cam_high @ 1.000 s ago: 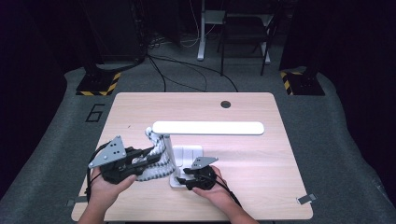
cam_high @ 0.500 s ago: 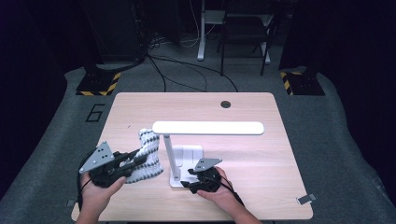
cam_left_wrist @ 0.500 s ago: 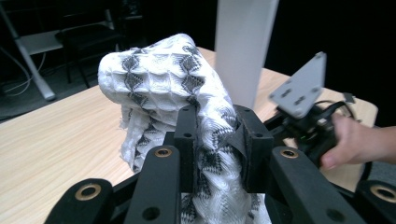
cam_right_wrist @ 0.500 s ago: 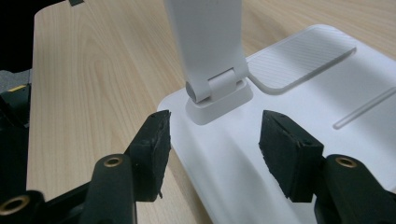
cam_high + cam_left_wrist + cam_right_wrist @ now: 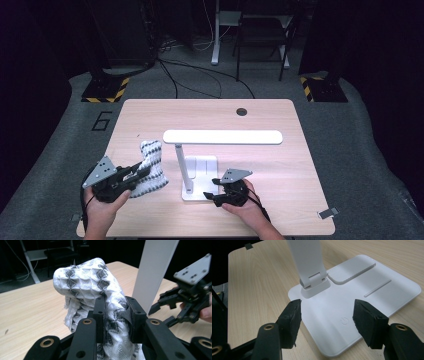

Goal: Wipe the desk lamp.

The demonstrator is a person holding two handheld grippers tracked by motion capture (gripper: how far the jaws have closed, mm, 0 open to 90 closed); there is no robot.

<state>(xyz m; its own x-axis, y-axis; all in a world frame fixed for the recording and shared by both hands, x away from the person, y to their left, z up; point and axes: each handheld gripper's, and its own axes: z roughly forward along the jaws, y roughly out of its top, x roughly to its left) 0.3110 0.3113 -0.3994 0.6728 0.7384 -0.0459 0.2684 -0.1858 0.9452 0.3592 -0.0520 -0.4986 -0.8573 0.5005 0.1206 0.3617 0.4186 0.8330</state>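
Over the past second I have drawn the left gripper [image 5: 134,174] away from the desk lamp [image 5: 200,170], toward the table's left front, carrying the patterned cloth [image 5: 150,167] clamped in its jaws. The cloth, earlier draped against the lamp's post, now lies clear of it on the tabletop [image 5: 300,165]. My right gripper [image 5: 214,189] has edged back slightly at the lamp base's front edge.

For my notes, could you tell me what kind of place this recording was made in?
Probably a dark recording lab or studio: a wooden table stands on grey carpet, with hazard-striped stand bases and loose floor cables behind it.
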